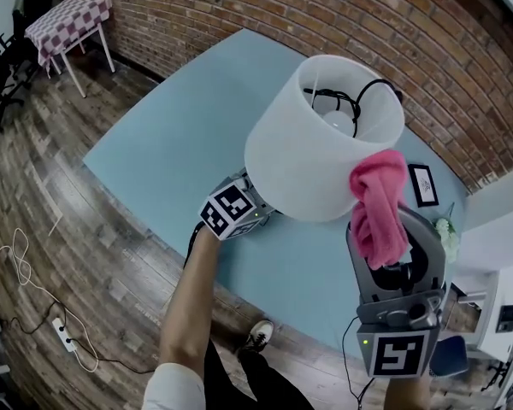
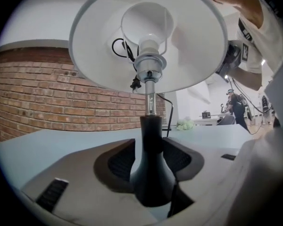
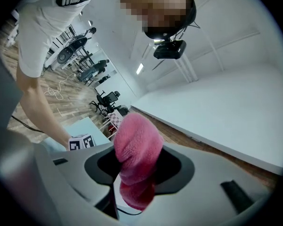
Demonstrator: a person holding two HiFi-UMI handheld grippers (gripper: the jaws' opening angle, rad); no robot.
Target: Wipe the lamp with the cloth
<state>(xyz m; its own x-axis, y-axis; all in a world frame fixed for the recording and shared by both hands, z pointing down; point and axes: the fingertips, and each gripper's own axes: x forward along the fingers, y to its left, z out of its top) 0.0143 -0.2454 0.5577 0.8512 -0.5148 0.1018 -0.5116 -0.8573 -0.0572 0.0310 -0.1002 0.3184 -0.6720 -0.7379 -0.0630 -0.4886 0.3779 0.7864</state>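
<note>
Right claw (image 1: 385,233) up close, clamped hard on the pink cloth (image 1: 378,199), which sits at four o'clock on the white shade (image 1: 299,156). Left claw (image 2: 150,158) brackets the lamp (image 2: 150,126) by its dark neck on the bench (image 1: 171,152), pads seemingly slack. I'd firm that hold, then sweep lightly round the shade. Cloth-to-shade contact is unclear, and from above the shade hides the base.
</note>
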